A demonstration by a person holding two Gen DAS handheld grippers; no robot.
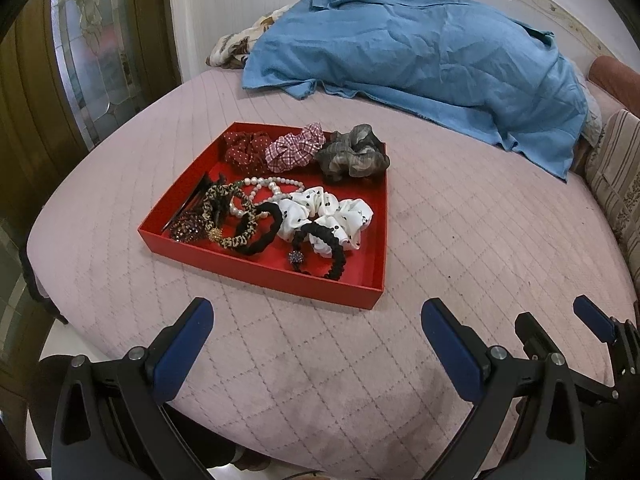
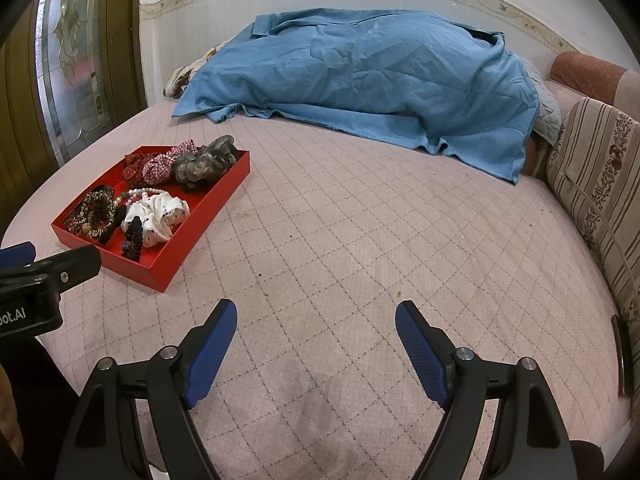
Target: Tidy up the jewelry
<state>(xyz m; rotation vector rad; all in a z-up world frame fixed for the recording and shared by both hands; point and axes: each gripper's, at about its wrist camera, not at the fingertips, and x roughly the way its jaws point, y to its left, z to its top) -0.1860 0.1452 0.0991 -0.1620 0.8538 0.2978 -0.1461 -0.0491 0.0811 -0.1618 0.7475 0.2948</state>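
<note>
A shallow red tray (image 1: pixel 256 270) (image 2: pixel 160 268) sits on the pink quilted bed. It holds three scrunchies along its far side: dark red dotted (image 1: pixel 244 152), pink checked (image 1: pixel 296 148) and grey-brown (image 1: pixel 354 156). Nearer lie a white polka-dot scrunchie (image 1: pixel 332 216) (image 2: pixel 158 212), a pearl strand (image 1: pixel 264 186), black hair ties (image 1: pixel 260 236), a leopard-print band (image 1: pixel 218 204) and a beaded clip (image 1: pixel 186 228). My left gripper (image 1: pixel 318 312) hangs open just short of the tray's near edge, holding nothing. My right gripper (image 2: pixel 316 314) stands open over bare quilt, right of the tray.
A crumpled blue cloth (image 1: pixel 420 64) (image 2: pixel 368 84) covers a heap at the back of the bed. A striped cushion (image 2: pixel 600 176) lines the right side. A wooden door with patterned glass (image 1: pixel 88 52) stands at the left. Pink quilt (image 2: pixel 360 220) spreads between tray and cushion.
</note>
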